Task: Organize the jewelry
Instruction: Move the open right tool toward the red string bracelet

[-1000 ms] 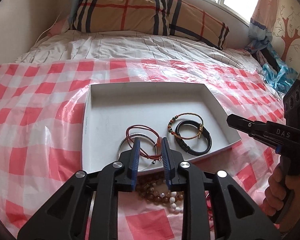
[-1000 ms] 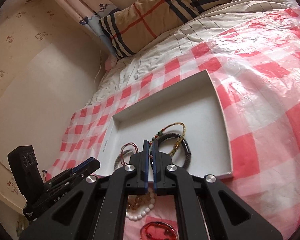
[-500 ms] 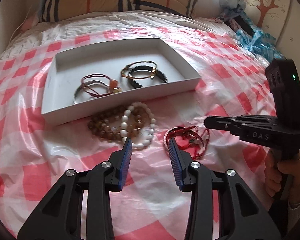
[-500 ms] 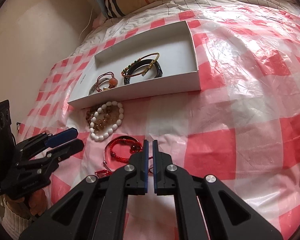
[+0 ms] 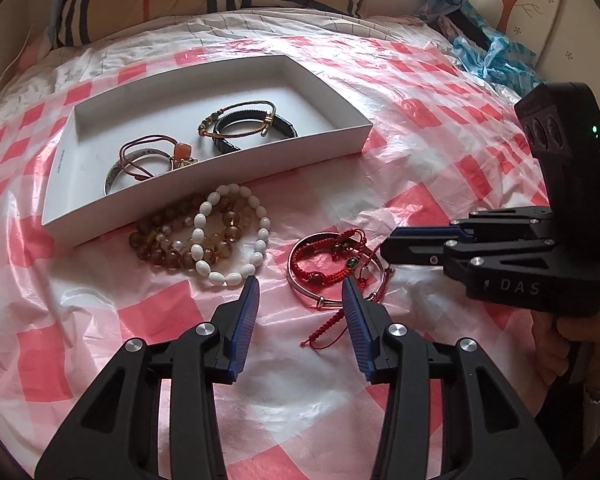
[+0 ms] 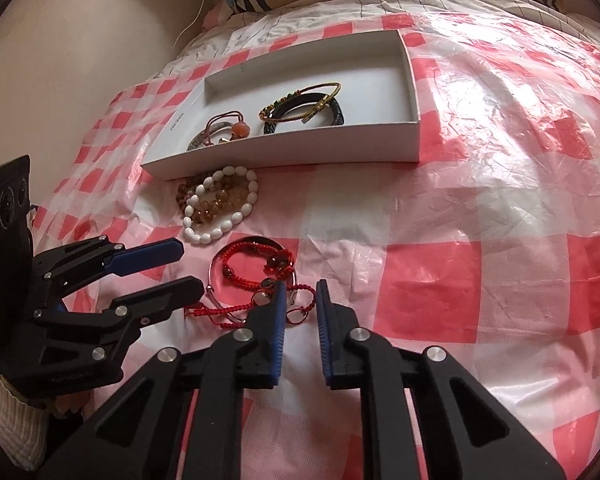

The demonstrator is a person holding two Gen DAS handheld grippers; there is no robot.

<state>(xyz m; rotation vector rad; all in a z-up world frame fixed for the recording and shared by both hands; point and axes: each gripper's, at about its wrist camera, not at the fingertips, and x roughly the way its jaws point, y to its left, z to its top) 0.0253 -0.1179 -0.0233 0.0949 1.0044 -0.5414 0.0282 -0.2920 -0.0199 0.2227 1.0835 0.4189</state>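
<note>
Two hand-held grippers close in on loose jewelry spread over a red-checked plastic sheet on a bed. The left gripper (image 5: 300, 304) hovers with its jaws spread wide and nothing between them; just beyond its right fingertip lies a tangle of red cord bracelets (image 5: 336, 258) over a thin silver bangle (image 5: 300, 286), with one cord tail trailing back between the fingers. The right gripper (image 6: 300, 300), jaws parted more narrowly and also holding nothing, noses at the near edge of the same red tangle (image 6: 256, 268), apparently lining up to pinch a cord or the bangle rim. Ahead and to the left of the left gripper sits a heap of white and amber bead bracelets (image 5: 204, 236), touching the near wall of the white tray (image 5: 204, 184). Beyond that wall, inside the tray, four or so bracelets already lie flat in two overlapping pairs, suggesting the sorting is roughly half done and the red set is next
</note>
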